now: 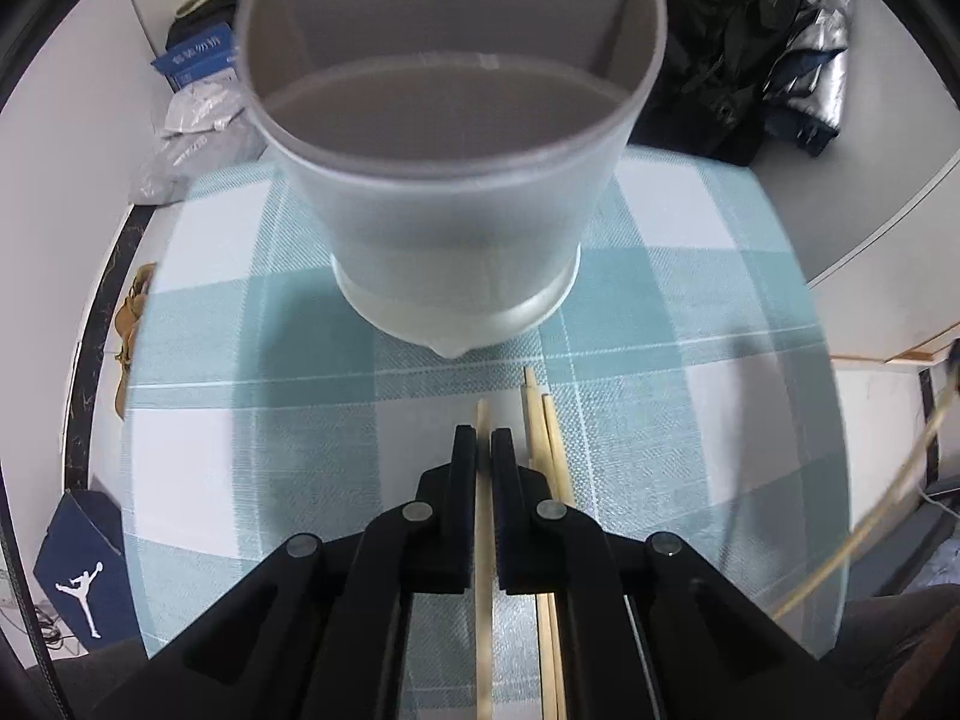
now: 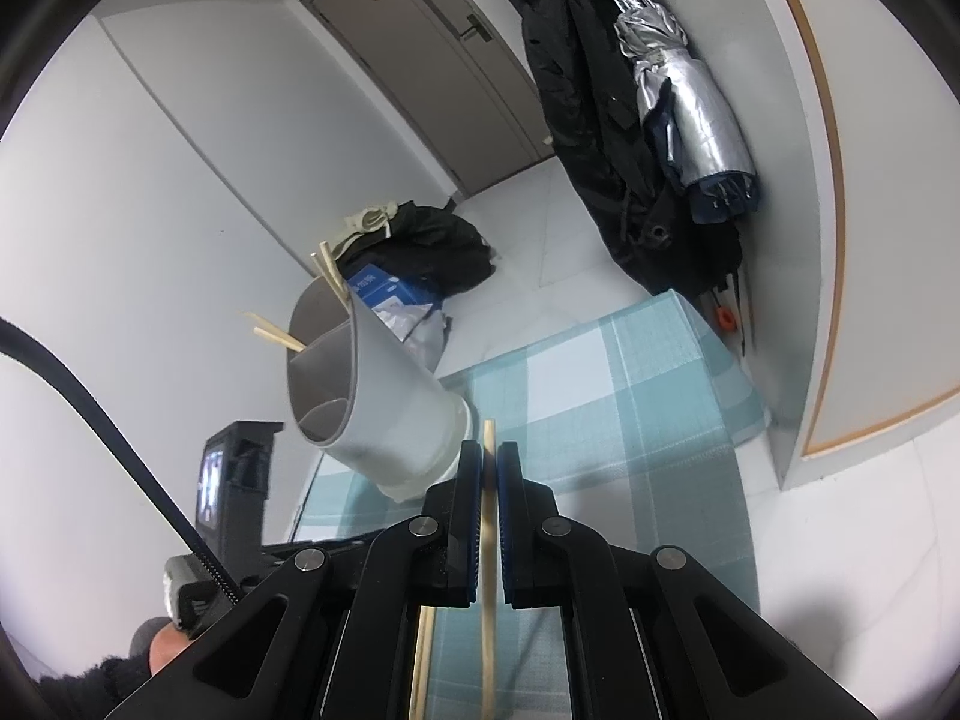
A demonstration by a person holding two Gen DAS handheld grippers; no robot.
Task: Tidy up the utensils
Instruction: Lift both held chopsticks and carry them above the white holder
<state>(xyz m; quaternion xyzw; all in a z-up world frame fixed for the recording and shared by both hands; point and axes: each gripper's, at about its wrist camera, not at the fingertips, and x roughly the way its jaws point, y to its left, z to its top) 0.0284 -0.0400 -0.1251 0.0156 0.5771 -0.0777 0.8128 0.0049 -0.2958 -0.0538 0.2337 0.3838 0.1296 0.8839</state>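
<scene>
A grey-white utensil holder [image 1: 456,228] with inner dividers stands on the blue checked tablecloth [image 1: 252,360], just ahead of my left gripper [image 1: 485,441]. That gripper is shut on a wooden chopstick [image 1: 483,540] that runs lengthwise between its fingers. Two loose chopsticks [image 1: 549,438] lie on the cloth right beside it. My right gripper [image 2: 489,456] is shut on another chopstick [image 2: 489,540], held to the right of the holder [image 2: 390,408]. Several chopsticks [image 2: 330,273] stick out of the holder's far compartments. One more chopstick [image 2: 423,648] shows below the right gripper.
A dark coat [image 2: 600,120] and a silver folded umbrella [image 2: 690,114] hang beyond the table's far right corner. Bags and a blue box [image 2: 384,288] sit on the floor past the holder. A navy box [image 1: 81,564] stands left of the table. A hand [image 2: 162,648] shows at lower left.
</scene>
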